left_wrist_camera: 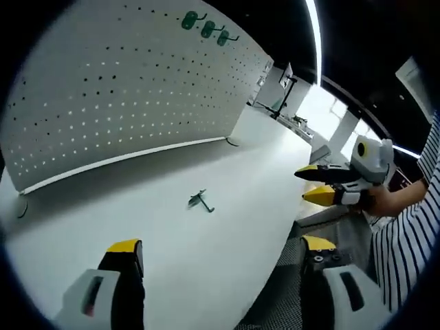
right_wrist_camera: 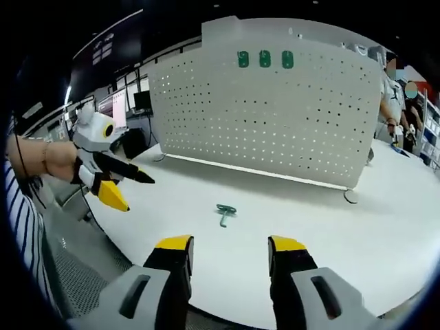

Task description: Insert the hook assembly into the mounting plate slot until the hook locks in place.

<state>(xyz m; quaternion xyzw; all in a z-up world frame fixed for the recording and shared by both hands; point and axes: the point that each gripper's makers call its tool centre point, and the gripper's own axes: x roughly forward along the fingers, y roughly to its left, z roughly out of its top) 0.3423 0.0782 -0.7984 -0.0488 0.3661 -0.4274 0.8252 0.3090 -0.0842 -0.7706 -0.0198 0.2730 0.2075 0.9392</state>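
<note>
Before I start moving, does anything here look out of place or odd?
One small green metal hook lies flat on the white table, apart from the three green hooks hung high on the white perforated board. Nothing spilled or damaged. Both tongs open, empty.

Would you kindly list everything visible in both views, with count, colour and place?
Pegboard: one, white, upright at the table's far side.
Mounted hooks: three, green, in a row near the pegboard's top.
Loose hook: one, green, lying on the table before the pegboard.
Table: one, white.
Left hand-held gripper: yellow-tipped, open, over the table edge.
Right hand-held gripper: yellow-tipped, open, over the table edge.
Person's sleeve: striped.
</note>
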